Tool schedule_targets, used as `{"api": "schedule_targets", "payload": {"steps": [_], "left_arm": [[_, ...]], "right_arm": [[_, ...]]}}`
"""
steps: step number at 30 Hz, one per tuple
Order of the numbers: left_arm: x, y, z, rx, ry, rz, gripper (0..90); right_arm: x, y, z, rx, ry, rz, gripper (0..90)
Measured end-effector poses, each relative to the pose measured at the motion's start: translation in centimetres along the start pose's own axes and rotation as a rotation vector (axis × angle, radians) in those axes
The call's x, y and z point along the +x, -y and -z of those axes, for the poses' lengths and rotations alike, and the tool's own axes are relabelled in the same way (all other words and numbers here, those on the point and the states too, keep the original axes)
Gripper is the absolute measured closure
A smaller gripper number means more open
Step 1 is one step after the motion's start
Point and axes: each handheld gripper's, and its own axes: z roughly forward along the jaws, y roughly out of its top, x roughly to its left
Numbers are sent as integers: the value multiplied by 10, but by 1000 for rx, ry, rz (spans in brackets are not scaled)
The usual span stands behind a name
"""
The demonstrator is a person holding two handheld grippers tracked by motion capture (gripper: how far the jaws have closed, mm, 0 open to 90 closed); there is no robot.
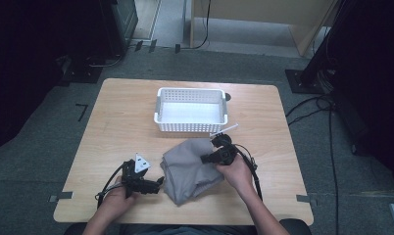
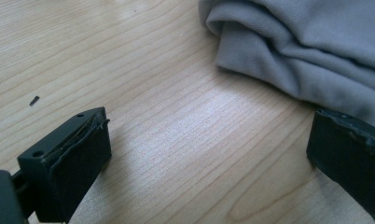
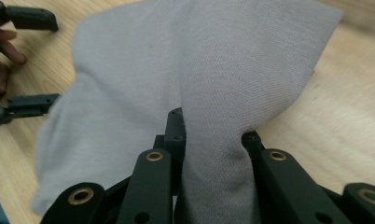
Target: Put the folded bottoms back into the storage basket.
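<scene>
A grey cloth (image 1: pixel 190 169) lies bunched on the wooden table (image 1: pixel 121 117) in front of a white basket (image 1: pixel 191 110). My right gripper (image 1: pixel 210 157) is at the cloth's right edge, and its jaws pinch a fold of the cloth (image 3: pixel 213 154), which rises between them. My left gripper (image 1: pixel 158 185) rests low at the cloth's left edge, with its jaws wide apart over bare wood (image 2: pixel 195 140) and nothing between them. The cloth's folded edge (image 2: pixel 288 51) lies just beyond its fingers (image 2: pixel 73 154).
The white slatted basket stands empty at the table's middle back. A thin white strip (image 1: pixel 224 129) lies beside its right front corner. Cables (image 1: pixel 327 127) trail over the grey floor to the right, and dark equipment stands at both sides.
</scene>
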Motion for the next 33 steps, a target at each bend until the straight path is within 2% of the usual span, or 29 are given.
{"api": "schedule_targets", "payload": {"steps": [7, 21, 33], "left_arm": [[0, 0, 0, 2, -1, -2, 0], [0, 0, 0, -1, -1, 1, 0], [0, 0, 0, -3, -1, 2, 0]], "right_arm": [[7, -18, 22, -13, 27, 41, 738], [16, -48, 43, -22, 63, 104, 737], [21, -76, 67, -39, 74, 124, 737]]}}
